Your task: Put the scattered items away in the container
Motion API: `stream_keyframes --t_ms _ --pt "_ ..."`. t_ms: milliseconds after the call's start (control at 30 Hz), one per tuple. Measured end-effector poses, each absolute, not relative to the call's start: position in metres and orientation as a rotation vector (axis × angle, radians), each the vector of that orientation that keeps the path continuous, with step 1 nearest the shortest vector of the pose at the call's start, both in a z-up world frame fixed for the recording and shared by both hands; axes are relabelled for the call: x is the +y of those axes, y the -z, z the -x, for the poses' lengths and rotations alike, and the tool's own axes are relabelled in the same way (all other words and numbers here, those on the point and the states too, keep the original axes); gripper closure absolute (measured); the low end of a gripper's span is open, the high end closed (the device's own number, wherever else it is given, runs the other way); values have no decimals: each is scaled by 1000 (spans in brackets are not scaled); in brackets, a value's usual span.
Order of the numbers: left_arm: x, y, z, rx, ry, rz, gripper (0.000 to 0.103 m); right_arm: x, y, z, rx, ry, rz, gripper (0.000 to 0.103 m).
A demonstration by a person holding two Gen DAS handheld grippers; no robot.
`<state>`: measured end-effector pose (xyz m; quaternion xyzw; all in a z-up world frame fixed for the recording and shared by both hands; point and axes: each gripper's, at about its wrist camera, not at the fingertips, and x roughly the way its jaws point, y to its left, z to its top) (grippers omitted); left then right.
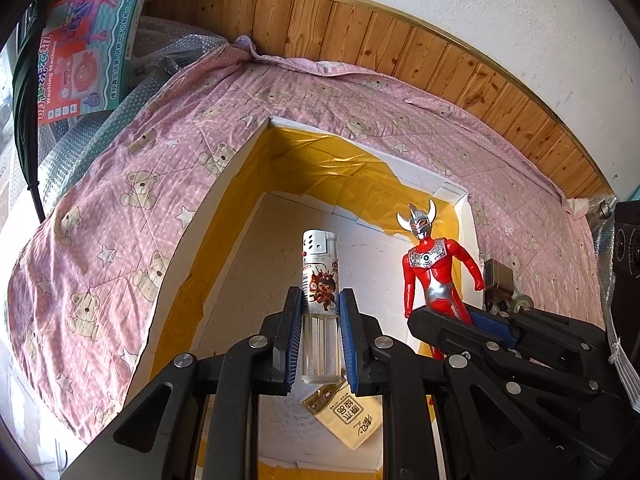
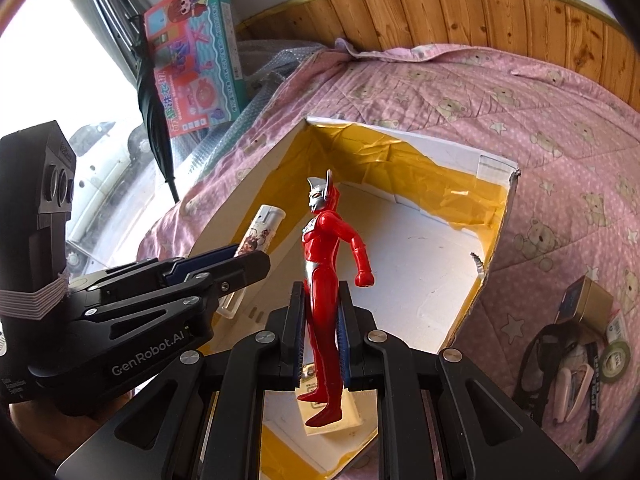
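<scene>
The left hand-held gripper (image 1: 320, 320) is pinching a lighter (image 1: 320, 280) across its body, blue pads on the printed sleeve just above the clear fuel tank, metal cap pointing away. It hangs over the open cardboard box (image 1: 224, 216), inside its rim. A lighter is light and rigid, but the glossy sleeve and smooth tank are probably slippery; the flat sides where the pads sit now look like the soundest hold, and a hard squeeze on the tank seems unwise.

The right hand-held gripper (image 2: 320, 316) is pressed onto a red and silver toy figure (image 2: 328, 264) at the hips and thighs, the figure upright with its feet over the box and above a small yellow paper packet (image 2: 352, 408) lying on the box floor. The figure looks like hollow plastic: light, fairly stiff, with thin horns and arms that could catch on the box wall. The waist and thighs give the widest parallel faces to hold.

Both things seem ready to be let go into the box. Beside the box, on the pink bear-print quilt (image 2: 520, 112), a gold tin (image 2: 592, 300), a roll of tape (image 2: 614, 360) and other small items lie waiting.
</scene>
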<state>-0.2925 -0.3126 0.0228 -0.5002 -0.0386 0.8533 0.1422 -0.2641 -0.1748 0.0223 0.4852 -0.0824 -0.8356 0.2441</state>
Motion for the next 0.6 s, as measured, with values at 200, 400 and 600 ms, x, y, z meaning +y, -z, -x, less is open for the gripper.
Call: stream_keyframes --t_ms 200,400,600 --pt "-303 -17 313 -68 -2440 1473 84 -175 -15 282 -221 2282 -1363 88" --pt "-294 -8 335 -40 -2426 1504 84 -173 -4 297 -217 2288 -1401 88" --pt "-287 -1 352 -1 -2430 1521 84 -170 0 309 -214 2291 -1423 88"
